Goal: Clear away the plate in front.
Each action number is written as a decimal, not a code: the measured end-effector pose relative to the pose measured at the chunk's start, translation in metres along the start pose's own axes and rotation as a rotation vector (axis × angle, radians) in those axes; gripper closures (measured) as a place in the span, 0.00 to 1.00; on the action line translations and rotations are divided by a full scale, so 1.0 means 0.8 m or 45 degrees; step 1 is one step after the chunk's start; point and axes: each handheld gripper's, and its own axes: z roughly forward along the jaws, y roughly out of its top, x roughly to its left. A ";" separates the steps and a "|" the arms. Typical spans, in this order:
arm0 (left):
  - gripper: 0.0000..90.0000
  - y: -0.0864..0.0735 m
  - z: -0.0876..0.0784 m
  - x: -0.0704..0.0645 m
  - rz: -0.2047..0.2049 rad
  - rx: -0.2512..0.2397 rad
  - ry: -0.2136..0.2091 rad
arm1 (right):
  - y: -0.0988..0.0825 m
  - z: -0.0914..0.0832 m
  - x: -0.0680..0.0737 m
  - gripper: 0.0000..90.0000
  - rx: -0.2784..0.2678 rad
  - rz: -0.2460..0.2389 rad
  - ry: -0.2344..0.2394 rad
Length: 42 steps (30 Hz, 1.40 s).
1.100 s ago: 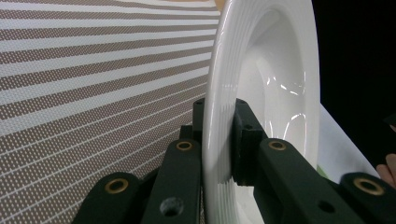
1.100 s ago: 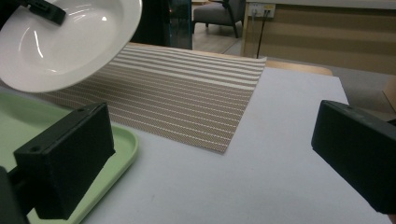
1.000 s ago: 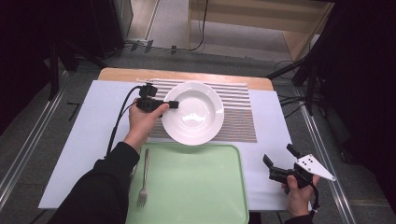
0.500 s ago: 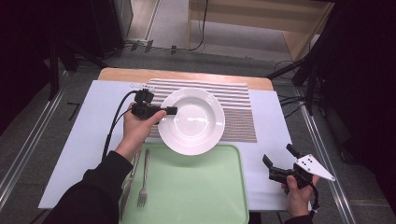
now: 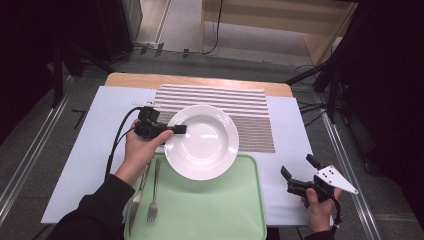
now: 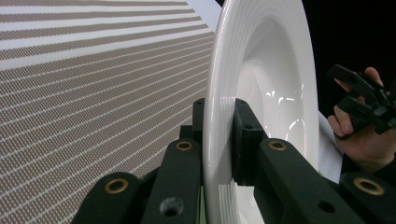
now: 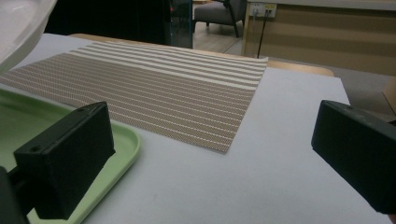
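White plate [image 5: 202, 142] rim clamped in left gripper [image 5: 172, 129] jaws, right gripper [image 5: 296, 176] jaws apart, empty

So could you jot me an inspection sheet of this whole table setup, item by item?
Surface: pale blue table cover over a wooden top, striped brown-and-white placemat on it.
Job's things: round white ceramic plate, partly above the light green plastic tray.
Clutter: metal fork and knife at the tray's left edge.
Grippers: left gripper clamped on the plate's rim; right gripper open, holding nothing, beside the tray.
Cables: black cable trailing from the left gripper.
Surroundings: grey floor, wooden cabinet behind, dark sides.
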 end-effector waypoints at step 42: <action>0.90 -0.104 -0.010 -0.021 -0.061 0.116 -0.128 | 0.000 0.001 0.007 0.00 0.010 -0.007 0.003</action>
